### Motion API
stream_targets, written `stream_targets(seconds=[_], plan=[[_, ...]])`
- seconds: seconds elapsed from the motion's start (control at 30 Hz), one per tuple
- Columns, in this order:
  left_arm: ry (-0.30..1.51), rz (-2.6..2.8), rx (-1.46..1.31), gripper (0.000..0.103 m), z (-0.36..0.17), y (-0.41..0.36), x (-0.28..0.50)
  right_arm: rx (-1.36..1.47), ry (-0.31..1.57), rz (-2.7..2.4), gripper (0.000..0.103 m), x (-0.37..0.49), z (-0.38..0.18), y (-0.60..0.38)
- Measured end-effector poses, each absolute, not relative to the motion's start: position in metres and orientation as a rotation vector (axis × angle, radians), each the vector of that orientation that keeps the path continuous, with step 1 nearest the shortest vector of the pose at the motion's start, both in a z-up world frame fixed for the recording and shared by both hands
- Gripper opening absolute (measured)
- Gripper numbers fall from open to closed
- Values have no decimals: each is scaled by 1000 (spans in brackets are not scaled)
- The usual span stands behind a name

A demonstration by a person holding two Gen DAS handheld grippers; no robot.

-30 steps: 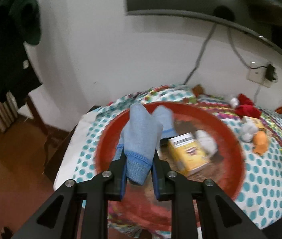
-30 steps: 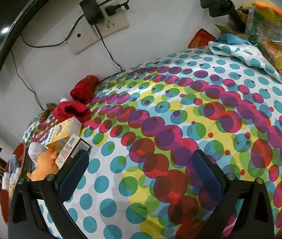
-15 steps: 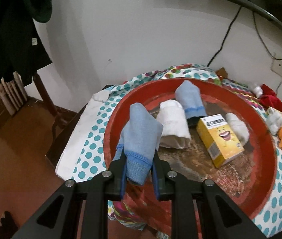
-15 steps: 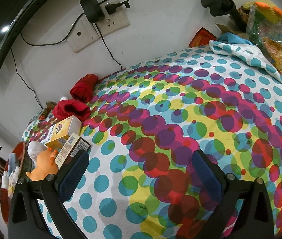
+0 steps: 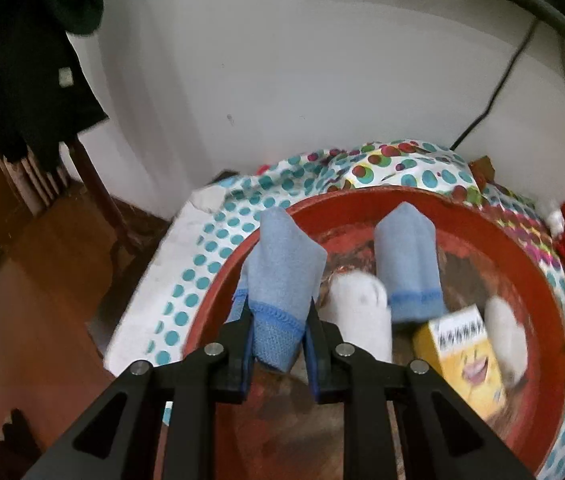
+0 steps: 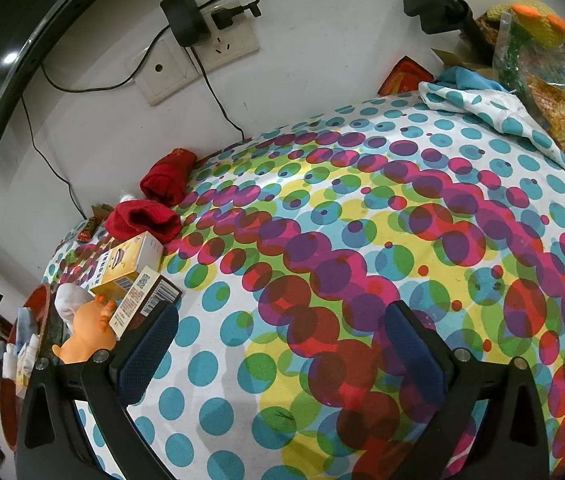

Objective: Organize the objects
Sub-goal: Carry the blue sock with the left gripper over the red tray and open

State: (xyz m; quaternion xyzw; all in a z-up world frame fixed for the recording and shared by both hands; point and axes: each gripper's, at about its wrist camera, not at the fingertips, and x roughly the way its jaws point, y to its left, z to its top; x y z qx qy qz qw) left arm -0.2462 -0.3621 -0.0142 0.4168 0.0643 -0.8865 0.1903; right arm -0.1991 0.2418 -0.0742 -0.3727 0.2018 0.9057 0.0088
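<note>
Since the earlier frame the left tongs (image 5: 278, 344) have swung across and lower over the red basin (image 5: 522, 256), so its near-left rim now sits just under the pads; the right tongs (image 6: 278, 356) have not shifted.

Nearest, the left tongs stand narrow, clamped on the hemmed end of a folded blue cloth (image 5: 282, 276) whose free end stands up over the basin's left rim. It looks light and limp: it should flop once let go, and the thick hem seems the sound place to pinch. Just beyond, inside the basin, lie a white roll (image 5: 358, 308), a second blue cloth (image 5: 408, 264), a yellow box (image 5: 462, 352) and another white roll (image 5: 502, 328). Open floor in the basin shows only at the near side, below the tongs. Left of the rim the bench (image 5: 186, 292) ends quickly and drops to the wooden floor (image 5: 42, 300), so a release too far left would likely miss.

The right tongs hang wide and empty over bare dotted cover (image 6: 362, 240); an orange toy (image 6: 86, 336), boxes (image 6: 130, 264) and red cloths (image 6: 142, 220) wait at far left
</note>
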Motion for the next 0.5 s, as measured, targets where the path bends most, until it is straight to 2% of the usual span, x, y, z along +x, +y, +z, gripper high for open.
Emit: stream_targets(seconds=[0.1, 0.5], plan=[[210, -2480, 1203, 20, -14, -366, -268, -1167, 634, 2828, 103, -199, -74, 241], [42, -2534, 1351, 22, -35, -345, -314, -1167, 634, 2828, 103, -199, -74, 240]])
